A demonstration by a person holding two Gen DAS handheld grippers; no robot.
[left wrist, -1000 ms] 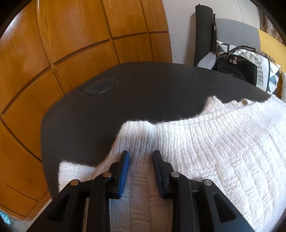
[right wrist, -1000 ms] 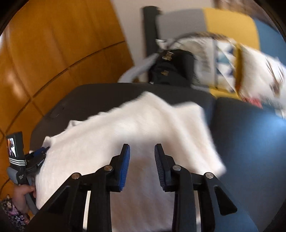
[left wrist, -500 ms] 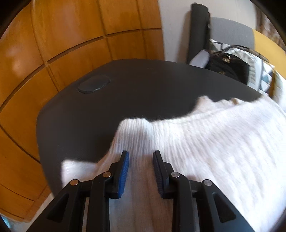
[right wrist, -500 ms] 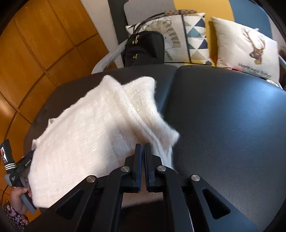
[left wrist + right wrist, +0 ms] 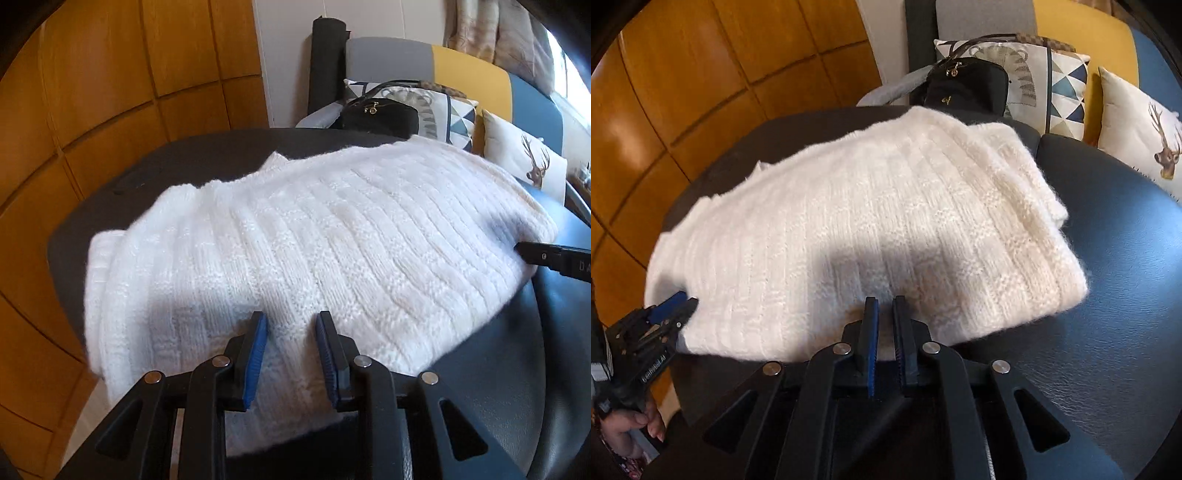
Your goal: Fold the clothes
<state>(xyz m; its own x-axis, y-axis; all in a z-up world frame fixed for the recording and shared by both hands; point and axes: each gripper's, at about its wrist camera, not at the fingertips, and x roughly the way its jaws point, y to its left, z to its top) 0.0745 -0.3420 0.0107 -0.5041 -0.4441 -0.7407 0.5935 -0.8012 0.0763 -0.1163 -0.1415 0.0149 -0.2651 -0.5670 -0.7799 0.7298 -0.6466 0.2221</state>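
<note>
- The sweater [image 5: 314,240] lay on the dark surface [image 5: 498,406] as a thick white block. Its folded right edge was stacked in layers, plain to see in my right view.
- A second before, that right side was spread out looser and wider. Half a second before, a flap was coming over. By this moment it had settled flat, so I judged one side fold done.
- My left tongs [image 5: 290,354] stood wide, as in the earlier frames, with one finger on each side of a strip of knit at the near edge and nothing pinched. They had drawn back from the far edge, so the whole sweater came into view.
- My right tongs [image 5: 884,332] were narrow, with only a slit between the pads, a touch wider than half a second before. Their tips were at the near edge of the sweater, and I could not tell whether any knit was caught in them.
- I took the next job to be a crosswise fold, or tidying the bunched left end.
- Writing: the body of the right tongs showed "DA" in the left view, cut off by the frame. The print on the left tongs was too small in the right view for me to read with confidence.
- Behind the surface sat a black bag [image 5: 964,86] and a deer pillow [image 5: 1145,129], with no legible text.
</note>
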